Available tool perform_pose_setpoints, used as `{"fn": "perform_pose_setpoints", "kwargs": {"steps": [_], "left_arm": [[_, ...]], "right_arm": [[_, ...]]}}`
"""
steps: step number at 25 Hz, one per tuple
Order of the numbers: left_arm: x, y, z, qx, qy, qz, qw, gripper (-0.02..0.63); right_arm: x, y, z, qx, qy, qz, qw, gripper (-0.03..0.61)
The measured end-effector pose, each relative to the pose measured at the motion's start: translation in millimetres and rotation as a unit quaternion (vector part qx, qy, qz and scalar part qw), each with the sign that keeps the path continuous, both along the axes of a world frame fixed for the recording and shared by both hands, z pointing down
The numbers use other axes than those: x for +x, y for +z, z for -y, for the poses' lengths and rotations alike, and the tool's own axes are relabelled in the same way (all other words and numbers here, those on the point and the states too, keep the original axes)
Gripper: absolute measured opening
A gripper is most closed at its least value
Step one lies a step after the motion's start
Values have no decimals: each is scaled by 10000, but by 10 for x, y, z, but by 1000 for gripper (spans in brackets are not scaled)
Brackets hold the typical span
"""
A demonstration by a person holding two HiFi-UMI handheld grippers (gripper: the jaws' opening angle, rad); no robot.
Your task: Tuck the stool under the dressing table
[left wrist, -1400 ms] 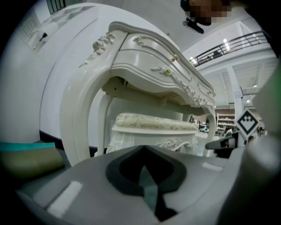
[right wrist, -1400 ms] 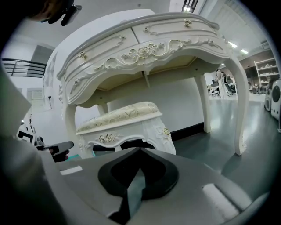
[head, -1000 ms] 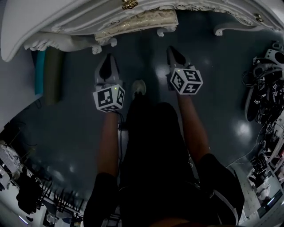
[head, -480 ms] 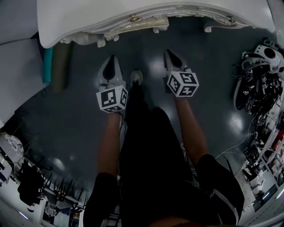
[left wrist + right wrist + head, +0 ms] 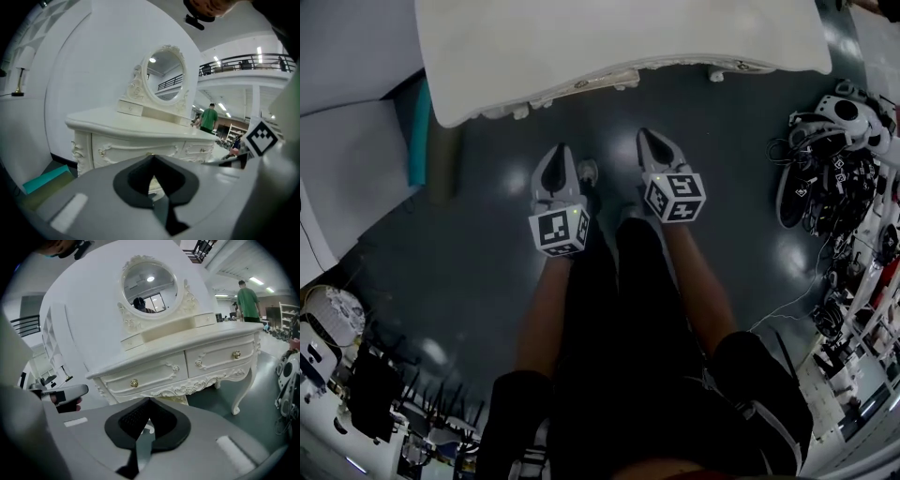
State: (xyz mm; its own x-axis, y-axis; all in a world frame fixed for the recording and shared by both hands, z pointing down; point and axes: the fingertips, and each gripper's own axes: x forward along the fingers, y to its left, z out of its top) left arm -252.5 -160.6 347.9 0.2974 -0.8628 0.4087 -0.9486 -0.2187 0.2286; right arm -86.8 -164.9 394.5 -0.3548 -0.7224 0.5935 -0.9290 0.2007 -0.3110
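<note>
The white carved dressing table (image 5: 619, 37) fills the top of the head view, with its drawers facing me in the right gripper view (image 5: 187, 366). The stool stands under it. Only a pale gold strip of its seat (image 5: 177, 399) shows below the carved apron, and the tabletop hides almost all of it in the head view. My left gripper (image 5: 560, 152) and right gripper (image 5: 646, 136) hang side by side over the dark floor, short of the table's front edge. Both are shut, with nothing between the jaws (image 5: 151, 157) (image 5: 149, 401).
An oval mirror (image 5: 149, 282) stands on the table. Teal and olive rolls (image 5: 420, 131) lie on the floor at the table's left end. A heap of cables and gear (image 5: 825, 169) sits at the right. A person in a green shirt (image 5: 247, 298) stands far off. My shoe (image 5: 587, 172) is between the grippers.
Both grippers have risen and drawn back from the table, still shut. The view has lifted, so the tabletop now covers the stool's seat that showed before.
</note>
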Motion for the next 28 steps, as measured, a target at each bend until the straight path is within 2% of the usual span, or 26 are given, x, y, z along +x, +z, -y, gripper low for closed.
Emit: {"fn": "perform_pose_setpoints", "kwargs": {"steps": [9,16,22,28], "left_arm": [[399,-825,-113,209,-180,121,9995,8],[442,-1424,-264,309,-461,90,9984,8],[412,-1710,-405,328,-443,275,9981,8],[427,-2014,-619,328,-149,147,9992,8]], "right_arm": [[116,-820,-110,194,-444,153,9987,-2],[232,-1408,-222,325,-556,126,9978,-2],[187,-1804,-294,471,-508,129,9975,-2],[93,-2177,-519,644,-420,141,9969,-2]]}}
